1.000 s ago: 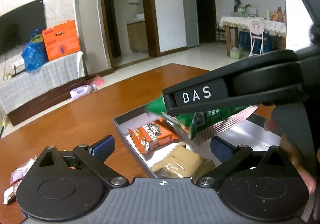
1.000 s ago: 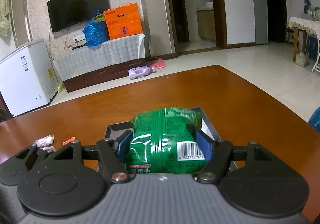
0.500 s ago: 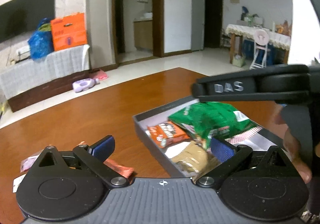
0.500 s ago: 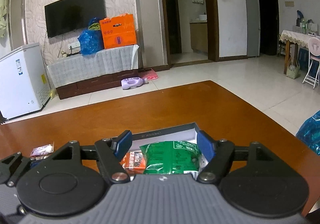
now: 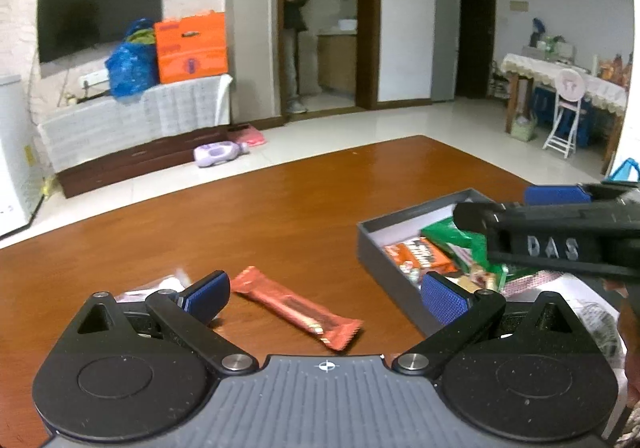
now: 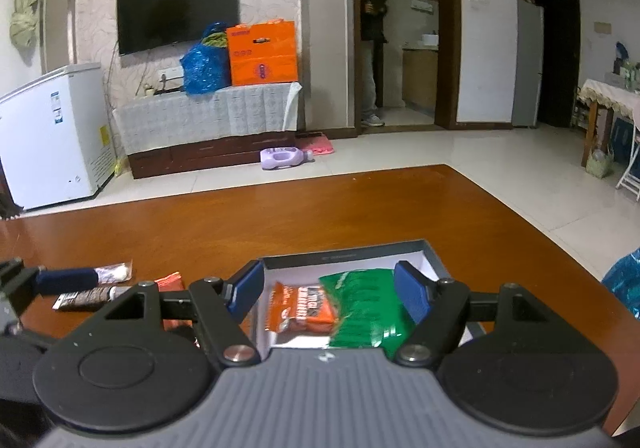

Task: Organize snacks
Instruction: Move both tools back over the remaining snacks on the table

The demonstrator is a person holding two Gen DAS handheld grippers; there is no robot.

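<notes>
The green packet, released a second ago, now lies in the grey box; right gripper fingers spread, empty. Left gripper, fingers released, faces the orange bar at 12 o'clock on the counter; likely next.

Two low views, seemingly sharing box

Green bag, orange bar, grey box.

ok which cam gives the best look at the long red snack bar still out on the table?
Left wrist. The red snack bar lies whole and unobstructed on the wooden table, between the open left gripper's fingers. In the right wrist view only a red wrapper end shows behind the gripper linkage.
</notes>
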